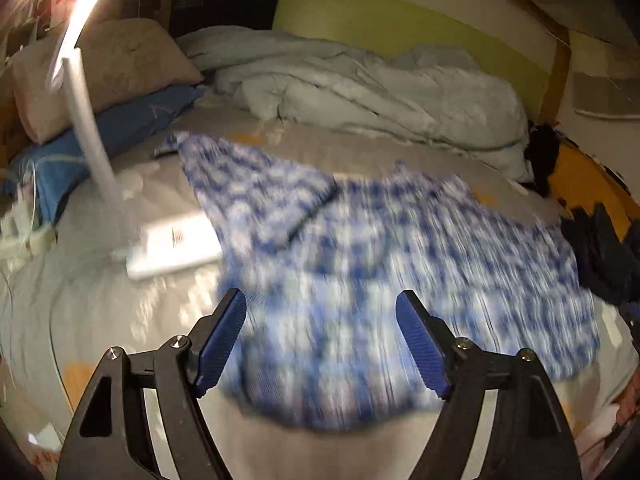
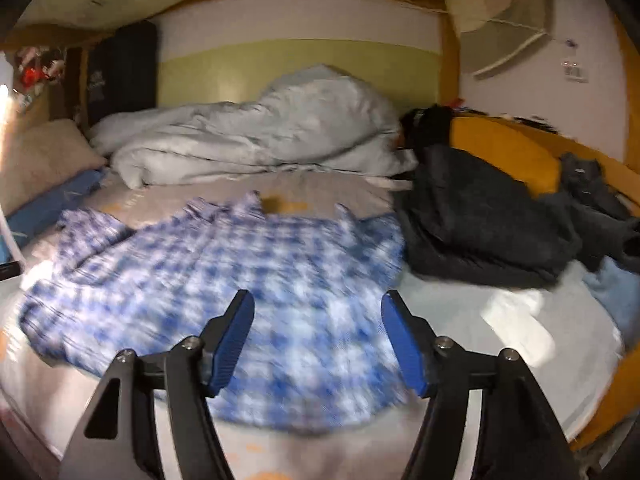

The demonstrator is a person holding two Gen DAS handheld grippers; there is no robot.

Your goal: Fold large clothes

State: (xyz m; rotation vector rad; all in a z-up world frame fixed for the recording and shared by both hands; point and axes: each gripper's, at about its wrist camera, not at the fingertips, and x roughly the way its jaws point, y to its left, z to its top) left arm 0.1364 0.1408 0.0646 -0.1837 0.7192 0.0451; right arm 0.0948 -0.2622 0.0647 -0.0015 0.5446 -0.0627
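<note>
Jaws on both tools stand apart with nothing clamped: the left gripper (image 1: 322, 336) and the right gripper (image 2: 318, 338) each hang above the cloth, blue pads clear of it, no fabric pinched between them.

The blue-and-white checked shirt (image 1: 360, 264) lies spread on the bed (image 1: 132, 320), roughly flat, nearest hem toward the grippers. A fold or flap crosses its upper left part in the left wrist view. In the right wrist view it fills the middle of the mattress, one sleeve or side trailing off to the left. Both views are motion-blurred, so collar, buttons and seams can't be made out.

Around it: a crumpled pale duvet (image 2: 248, 136) at the back, a heap of dark clothes (image 2: 480, 224) touching or just beside the shirt's right edge, a white lamp base (image 1: 172, 246) just beside its left edge, pillows (image 1: 104, 72) further left.

Handling, as a guess: thin woven cloth, light, fully limp, no stiffness to hold a shape. It will sag and drape from any pinch point, and drag on the sheet rather than slide cleanly. Not fragile. Low slip risk between ribbed pads if a real fold of fabric is caught.

Where to grip: edges, not the middle. One gripper at each near hem corner or side seam, pinching a single layer, well apart so the cloth stays taut when lifted. Watch the lamp base and the dark heap when swinging a side over.
</note>
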